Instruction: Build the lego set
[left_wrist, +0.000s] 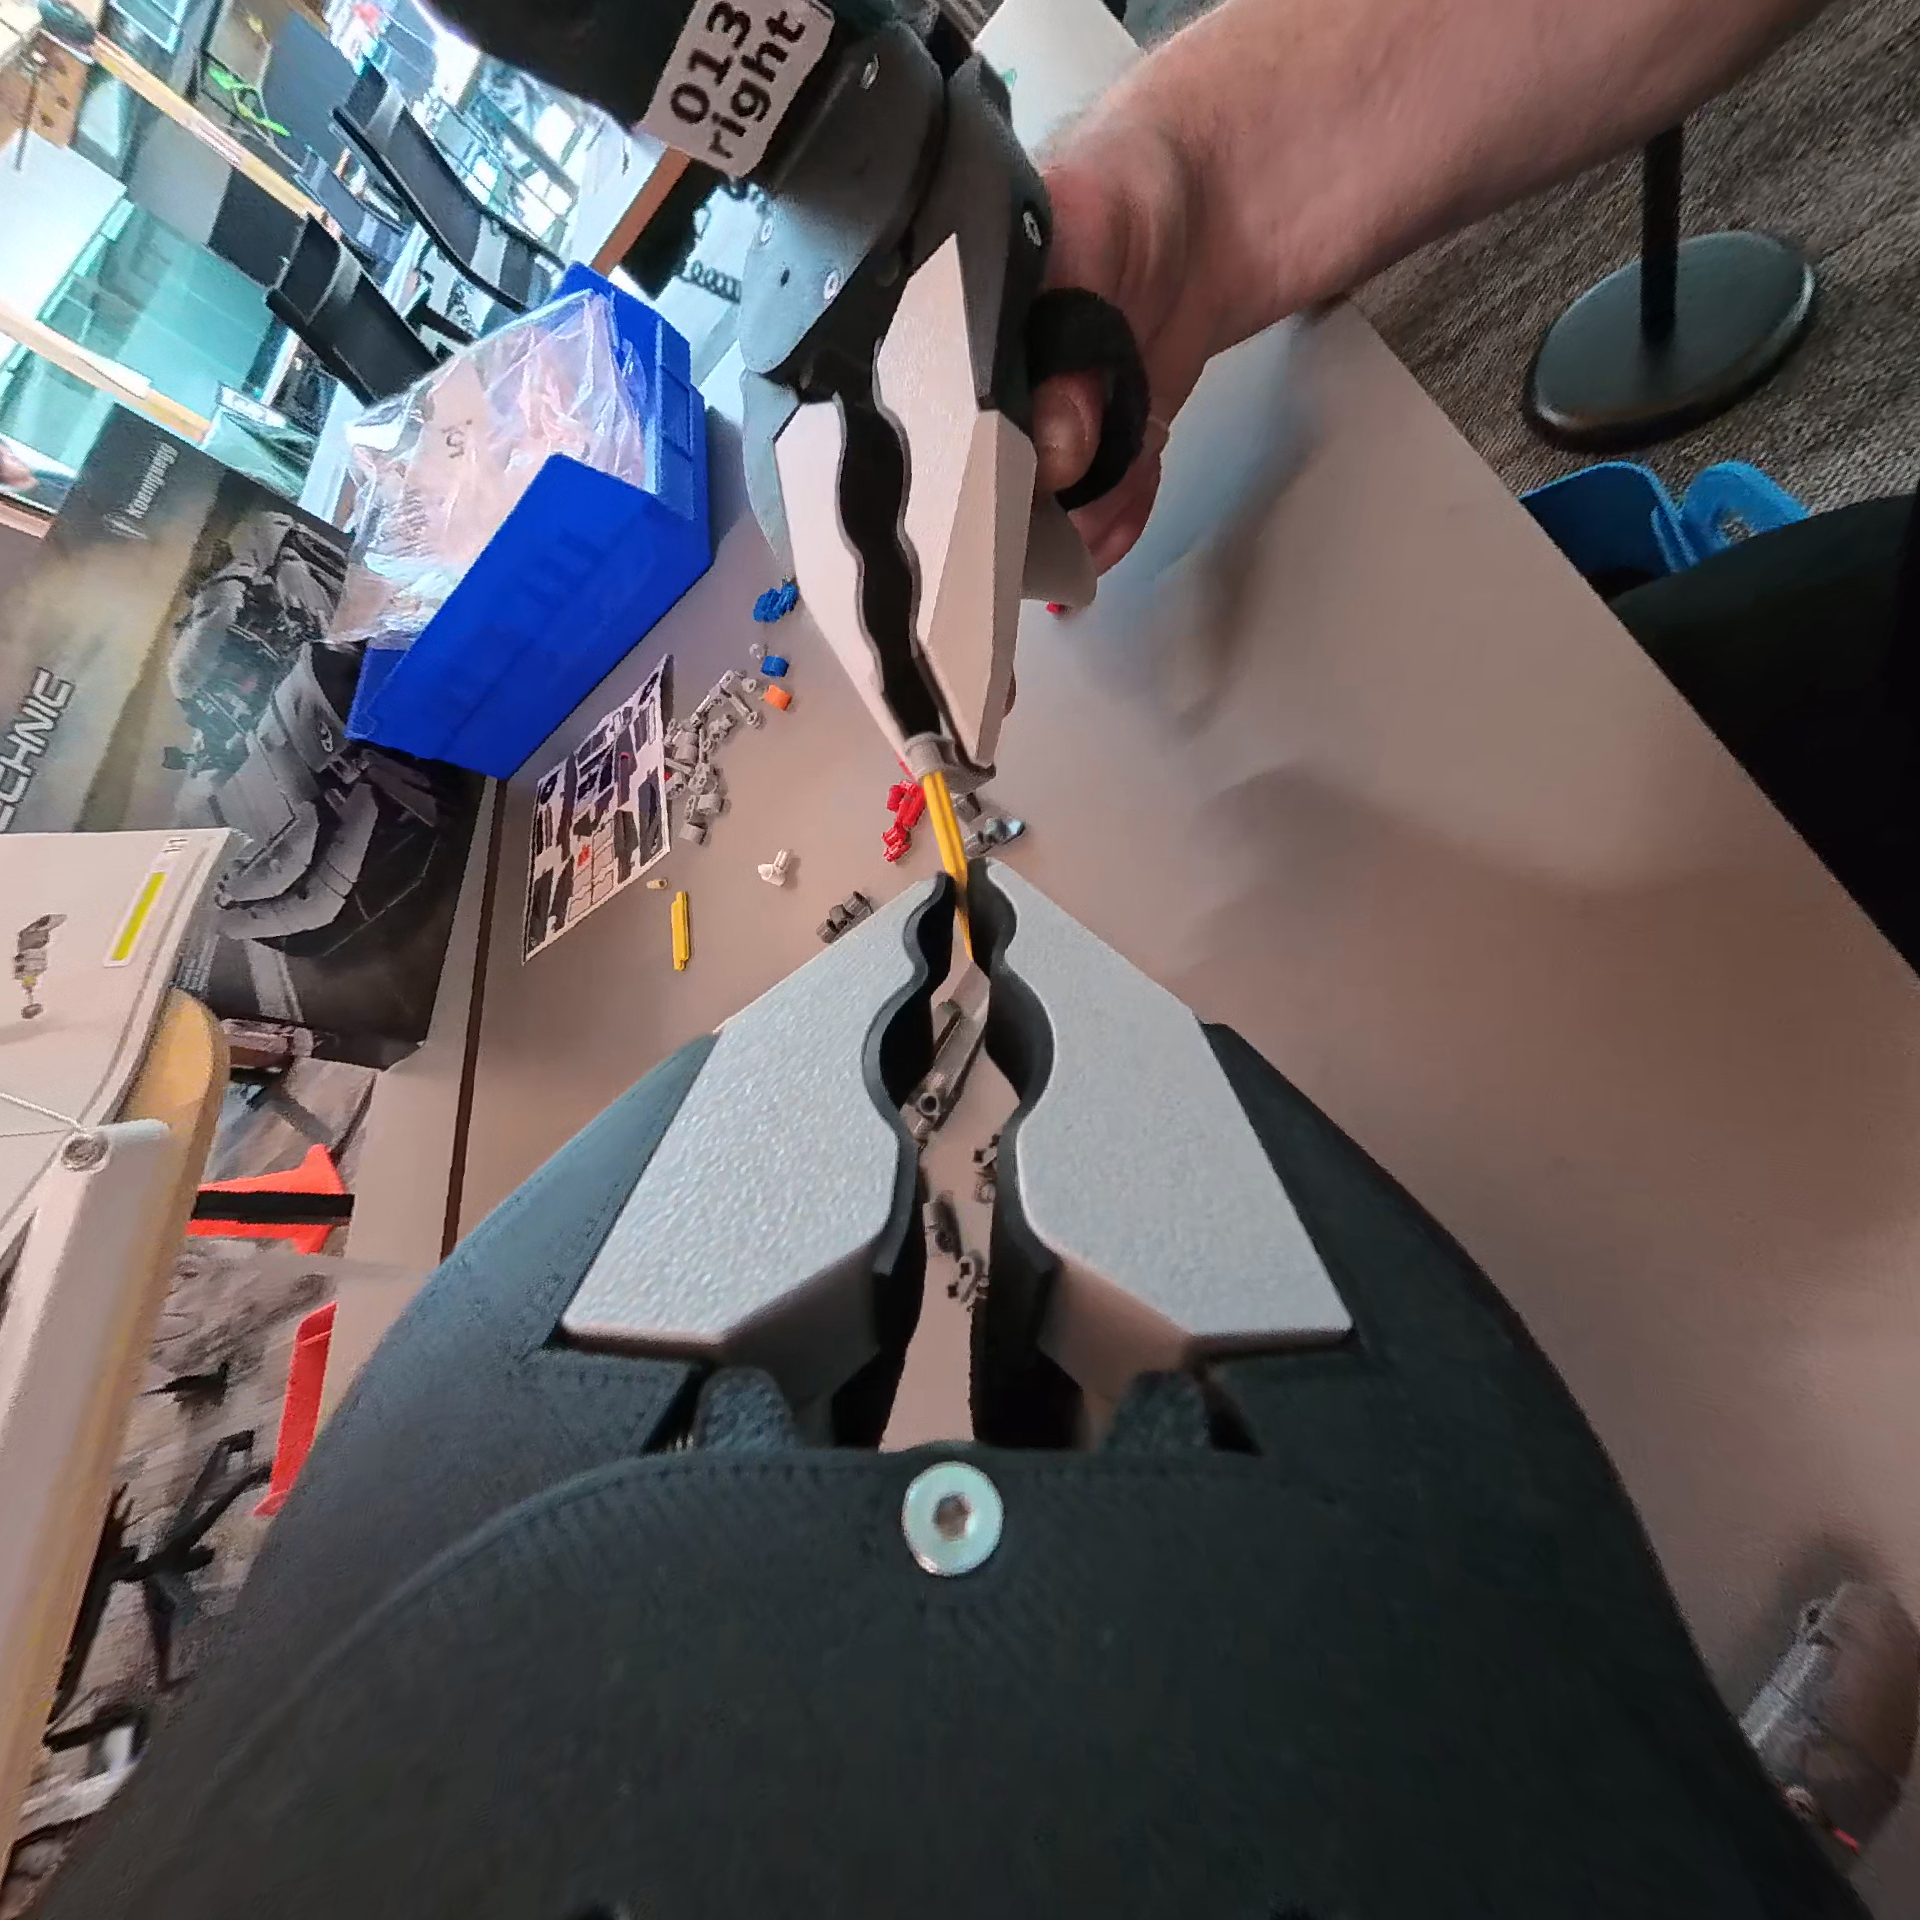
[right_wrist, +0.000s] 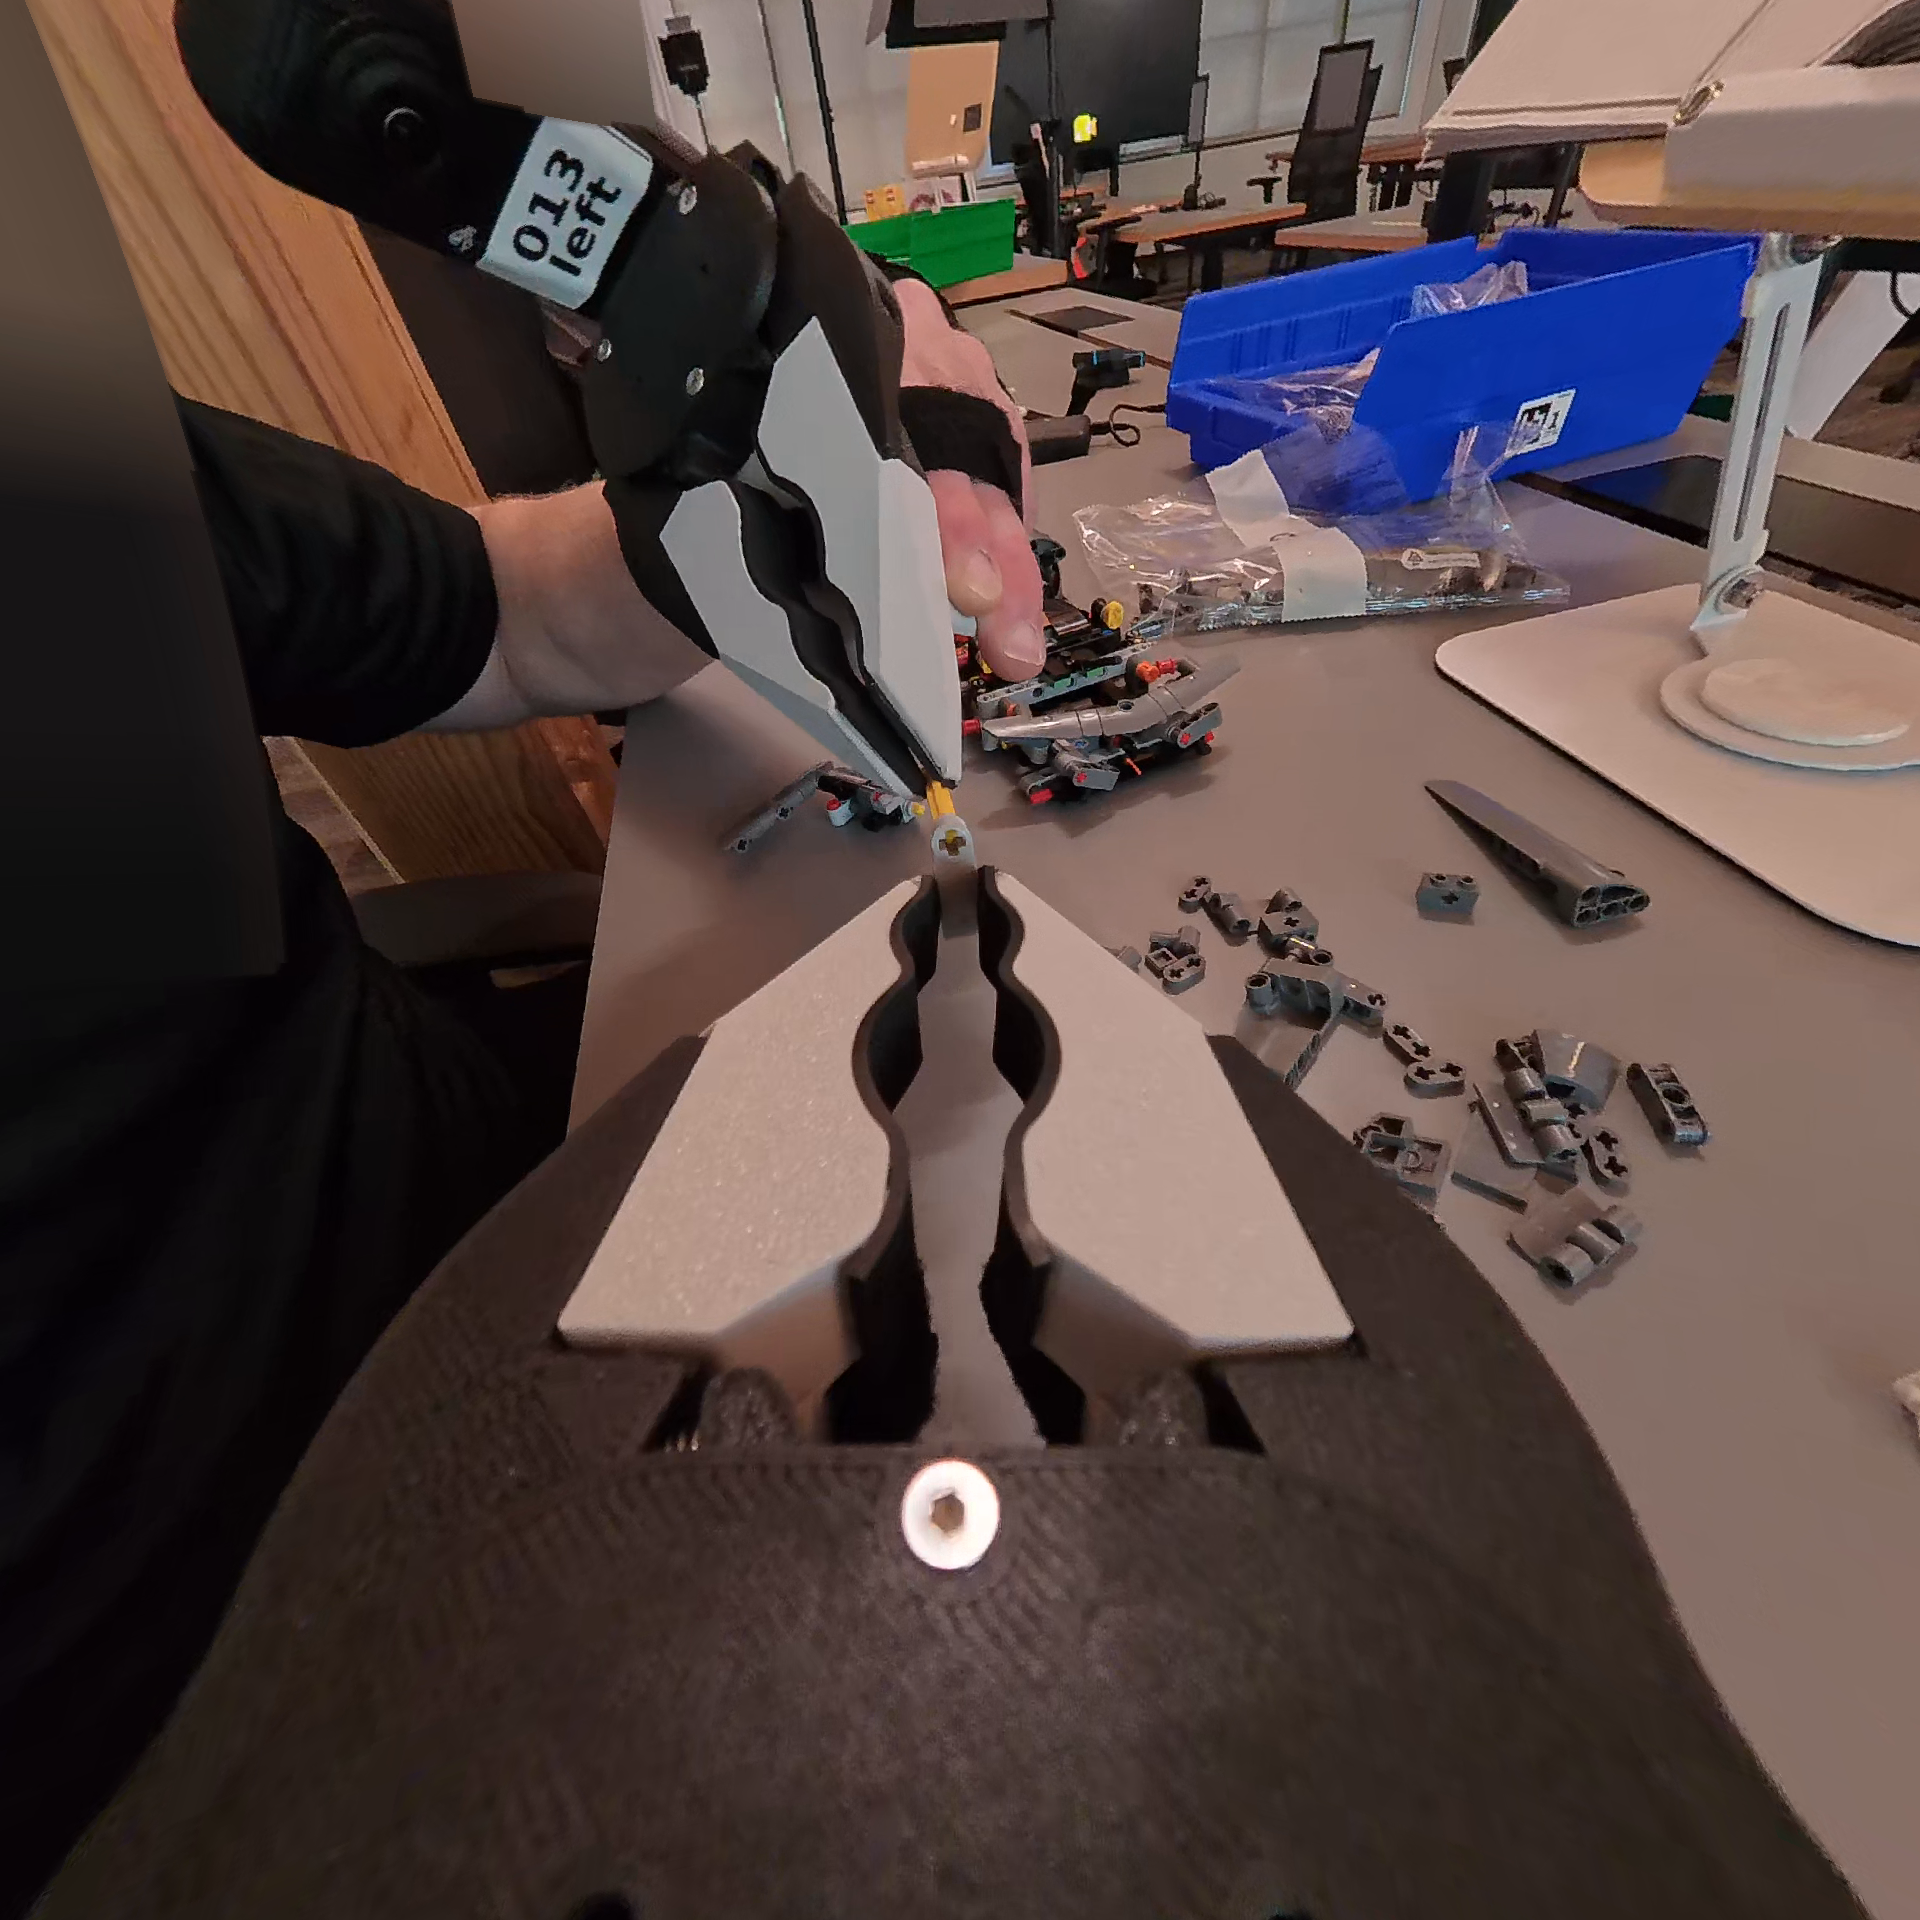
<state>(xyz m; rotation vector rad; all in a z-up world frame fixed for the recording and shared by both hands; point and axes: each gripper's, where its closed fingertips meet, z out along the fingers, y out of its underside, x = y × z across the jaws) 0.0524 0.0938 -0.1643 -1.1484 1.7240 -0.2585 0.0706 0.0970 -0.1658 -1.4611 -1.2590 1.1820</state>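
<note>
The grey bench (right_wrist: 1351, 790) is spread with building-toy material: a blue plastic bin (right_wrist: 1455, 343) at the far side with a clear plastic bag (right_wrist: 1320, 566) of parts lying just before it, a partly built grey and black toy chassis (right_wrist: 1101, 717) near the middle, and loose dark grey connector pieces (right_wrist: 1455, 1060) scattered to the right. A printed sticker sheet (left_wrist: 603, 810) and small red pins (left_wrist: 902, 821) are seen in the left wrist view.

Both claws are raised above the bench and met tip to tip. The left claw (left_wrist: 961, 914) is clenched on one end of a thin yellow plastic axle (left_wrist: 951, 831). The right claw (right_wrist: 954, 896) is clenched on a small light grey connector piece (right_wrist: 951, 847), whose cross-shaped hole is seated on the other end of the axle.

Several failures may be judged likely. The axle is gripped only near its end, so it could be levered out of the left claw if the two claws are brought out of line. The connector is pinched at its lower part alone and could be twisted or popped free under pushing force. Any dropped piece would be lost among the scattered parts below.
</note>
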